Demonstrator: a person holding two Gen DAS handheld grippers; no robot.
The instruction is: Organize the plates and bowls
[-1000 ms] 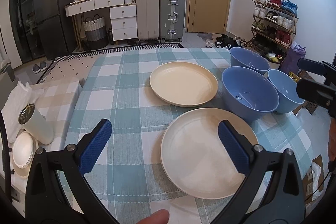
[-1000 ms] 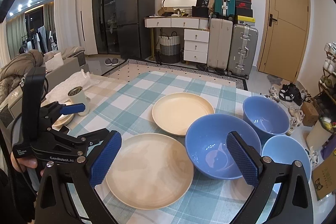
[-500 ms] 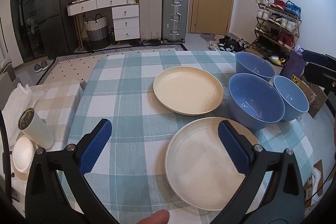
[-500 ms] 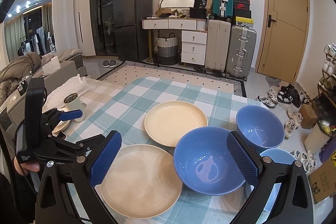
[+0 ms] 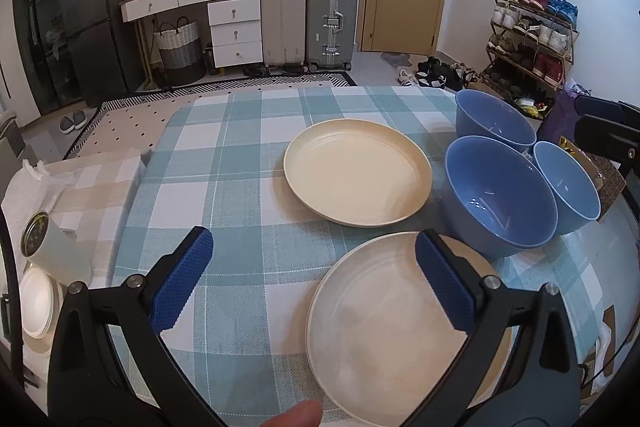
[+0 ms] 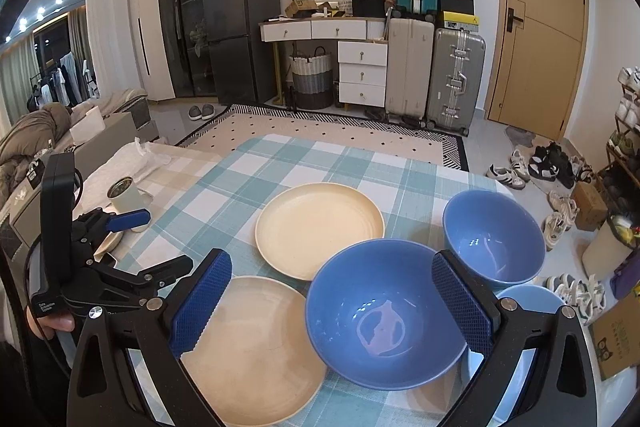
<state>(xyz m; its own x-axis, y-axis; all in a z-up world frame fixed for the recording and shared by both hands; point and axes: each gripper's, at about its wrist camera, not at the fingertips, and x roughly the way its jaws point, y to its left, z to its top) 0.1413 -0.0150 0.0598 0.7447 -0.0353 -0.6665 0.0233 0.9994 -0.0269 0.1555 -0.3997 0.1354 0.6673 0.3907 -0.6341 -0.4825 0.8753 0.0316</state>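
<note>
Blue-padded and spread wide, the left gripper [image 5: 314, 277] is held low over the near edge of the table [image 5: 240, 155] with nothing between its fingers; its right pad [image 5: 440, 281] is seen over the far rim of the near plate [image 5: 396, 331], though whether it touches cannot be told. That cream plate lies nearest on the checked cloth, slightly right of centre. In the right wrist view the right gripper [image 6: 332, 303] is likewise wide open and empty, poised above the large blue bowl [image 6: 384, 315], which sits just right of the near plate and close against it. A second cream plate, the far plate [image 5: 358, 173], rests beyond, near the middle of the table, apart from the near one. Further right and back, the far blue bowl [image 6: 494, 237] stands behind the large one, and a smaller, paler small bowl [image 5: 568, 183] is set at the right edge, close beside the large bowl. Nothing has yet been stacked, so the task is judged to be at its opening step: an approach to a first piece. The next move would call for one gripper to be lowered onto a rim, probably that of the near plate or the large bowl, and closed firmly on the thin edge so that like can be nested with like.
</note>
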